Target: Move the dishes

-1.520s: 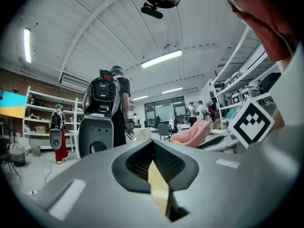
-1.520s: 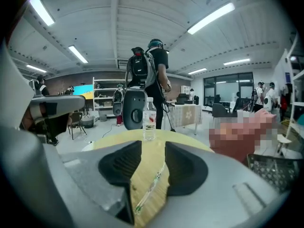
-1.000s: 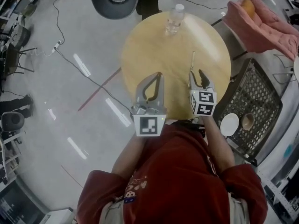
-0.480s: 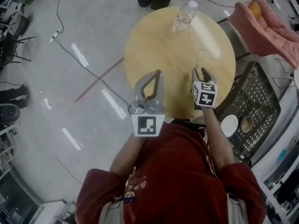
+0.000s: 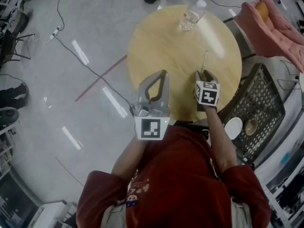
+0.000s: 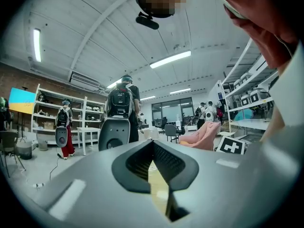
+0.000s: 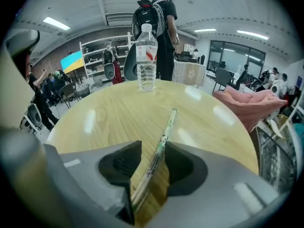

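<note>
While our right gripper (image 7: 152, 152) clamps chopsticks (image 7: 168, 122): tip may snag table (image 5: 161, 46), twisting them loose.
Left gripper (image 5: 162, 75): clenched, empty.

water btl (image 5: 191, 16) on round tbl (image 5: 159, 46)

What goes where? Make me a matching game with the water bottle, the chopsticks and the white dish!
Things:
1. water bottle
2. chopsticks
3. white dish

Places:
A. in the black crate
B. held by the right gripper
C. standing on the round table

Pairs: 1-C, 2-B, 3-A
</note>
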A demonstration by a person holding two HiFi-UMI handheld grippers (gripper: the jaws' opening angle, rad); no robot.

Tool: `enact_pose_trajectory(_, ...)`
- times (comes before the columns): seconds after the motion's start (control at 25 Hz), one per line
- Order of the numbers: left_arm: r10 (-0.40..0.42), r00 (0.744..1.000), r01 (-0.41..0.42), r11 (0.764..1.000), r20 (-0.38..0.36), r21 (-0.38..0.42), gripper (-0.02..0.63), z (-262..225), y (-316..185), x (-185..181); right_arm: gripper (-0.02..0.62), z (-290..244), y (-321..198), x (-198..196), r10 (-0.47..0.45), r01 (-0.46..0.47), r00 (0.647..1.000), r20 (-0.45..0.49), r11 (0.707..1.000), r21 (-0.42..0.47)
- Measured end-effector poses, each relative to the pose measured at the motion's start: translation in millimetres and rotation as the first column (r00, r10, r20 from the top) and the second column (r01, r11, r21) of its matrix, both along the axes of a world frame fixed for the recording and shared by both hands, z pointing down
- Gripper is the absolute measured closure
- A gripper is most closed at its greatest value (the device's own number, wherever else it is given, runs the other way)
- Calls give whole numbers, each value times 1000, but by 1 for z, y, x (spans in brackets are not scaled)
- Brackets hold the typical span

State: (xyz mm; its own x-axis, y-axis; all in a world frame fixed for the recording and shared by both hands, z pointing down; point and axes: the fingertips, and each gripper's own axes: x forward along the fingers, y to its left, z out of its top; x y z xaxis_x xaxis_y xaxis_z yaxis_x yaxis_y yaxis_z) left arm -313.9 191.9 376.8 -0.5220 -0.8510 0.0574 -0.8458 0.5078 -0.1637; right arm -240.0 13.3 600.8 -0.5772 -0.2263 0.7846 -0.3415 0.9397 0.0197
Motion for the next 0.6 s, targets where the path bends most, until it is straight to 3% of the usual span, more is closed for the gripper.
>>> enact_pose_trajectory(0.28, 8, 1000, -8, 1000, -13, 10, 600, 2, -3, 1, 474, 3, 1, 0, 50, -50, 999, 6, 997, -57)
enact_pose_trajectory(0.6, 17, 1000, -17, 1000, -21, 13, 600, 3, -5, 3, 546, 3, 10, -5, 2, -2, 1000, -6, 1000, -23)
